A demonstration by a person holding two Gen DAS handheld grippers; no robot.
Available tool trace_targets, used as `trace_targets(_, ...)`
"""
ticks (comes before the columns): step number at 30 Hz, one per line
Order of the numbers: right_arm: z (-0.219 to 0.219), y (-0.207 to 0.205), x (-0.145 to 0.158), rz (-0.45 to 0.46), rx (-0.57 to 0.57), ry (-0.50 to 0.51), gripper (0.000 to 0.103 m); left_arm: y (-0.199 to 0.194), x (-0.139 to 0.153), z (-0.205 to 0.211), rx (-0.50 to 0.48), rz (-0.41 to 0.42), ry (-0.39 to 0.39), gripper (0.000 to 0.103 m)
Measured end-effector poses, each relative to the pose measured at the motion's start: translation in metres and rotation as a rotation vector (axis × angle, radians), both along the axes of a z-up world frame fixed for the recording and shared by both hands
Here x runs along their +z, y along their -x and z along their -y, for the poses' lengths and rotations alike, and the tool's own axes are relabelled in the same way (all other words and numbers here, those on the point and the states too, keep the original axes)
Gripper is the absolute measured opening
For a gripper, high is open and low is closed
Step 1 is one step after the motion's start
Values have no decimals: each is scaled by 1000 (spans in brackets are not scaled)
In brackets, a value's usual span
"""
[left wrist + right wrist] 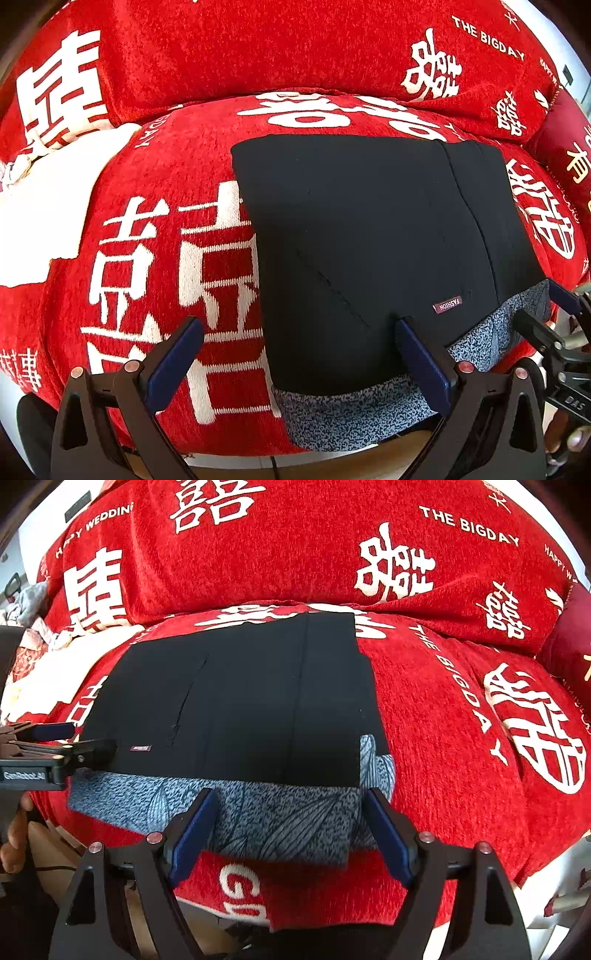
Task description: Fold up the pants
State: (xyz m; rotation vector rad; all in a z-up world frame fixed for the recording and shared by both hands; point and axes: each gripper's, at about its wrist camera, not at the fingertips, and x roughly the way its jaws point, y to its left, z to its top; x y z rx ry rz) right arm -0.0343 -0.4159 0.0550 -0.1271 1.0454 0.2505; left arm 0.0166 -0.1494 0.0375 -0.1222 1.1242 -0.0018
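Nearest the cameras, both pairs of tongs stood wide apart with nothing pinched between their blue pads: the left tongs (299, 354) hung over the near left corner of the folded black fabric pants (369, 240), and the right tongs (291, 830) hung over the pants' near right edge. No earlier view was available, so only the parted jaws could be reported. Just beyond the pads, a band of speckled blue-grey lining (258, 812) showed along the near edge of the pants, probably the inside of the waistband left exposed by the fold. A small maroon fashion label (447, 303) sat on the black cloth just behind that band. The pants lay flat as a neat rectangle on the red blanket with white characters (166, 258) that covered a sofa seat, likely because it gave a broad, soft place to fold on. Behind the pants rose the sofa back, draped in the same red cloth. Judging by the tidy shape and the empty tongs, the folding looked close to complete
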Motion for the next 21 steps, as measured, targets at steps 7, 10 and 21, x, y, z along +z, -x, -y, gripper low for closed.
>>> trace_targets(7, -18, -12, 36, 110, 16, -2, 88, 6, 22, 3, 0, 59, -62, 103)
trace_targets(10, -34, -27, 36, 111, 38, 8, 88, 1, 26, 1, 11, 69, -45, 103)
trace_targets(21, -44, -38, -17, -1, 43, 61, 91, -19, -3, -1, 18, -14, 23, 103)
